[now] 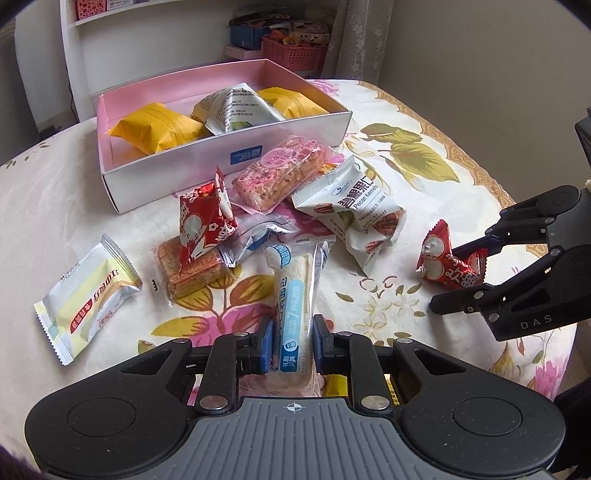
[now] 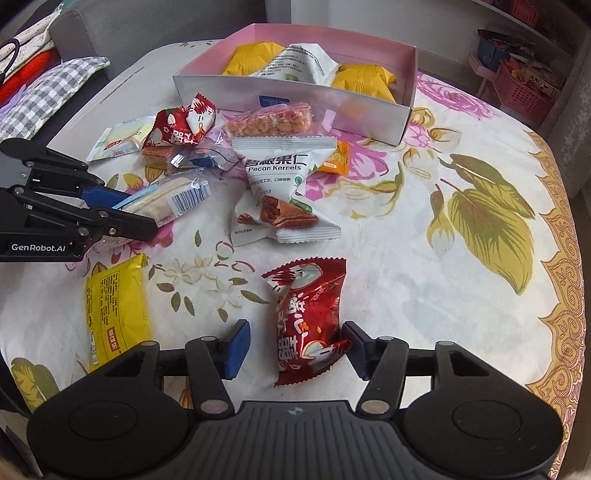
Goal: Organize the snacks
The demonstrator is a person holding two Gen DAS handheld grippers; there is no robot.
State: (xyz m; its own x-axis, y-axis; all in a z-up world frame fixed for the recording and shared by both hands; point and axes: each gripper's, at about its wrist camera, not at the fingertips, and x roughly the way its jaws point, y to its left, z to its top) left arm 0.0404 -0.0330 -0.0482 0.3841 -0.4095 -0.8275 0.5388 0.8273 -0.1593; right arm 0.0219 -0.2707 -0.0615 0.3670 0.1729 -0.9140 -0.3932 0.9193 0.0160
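While clamped in left tool, long bread packet, clear wrapper, pale-blue label

Counter cloth: floral, fills mid-frame
Checked cushion: upper left, right wrist view
Pink basket: top centre, left wrist view
White shelf: upper left

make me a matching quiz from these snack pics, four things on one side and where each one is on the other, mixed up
Things:
1. long bread roll packet
2. red candy packet
3. two yellow packets
4. pecan kernels bag

Places:
A. inside the pink box
B. lying between the right gripper's parted pads
C. on the tablecloth, in front of the box
D. clamped in the left gripper

Pairs: 1-D, 2-B, 3-A, 4-C
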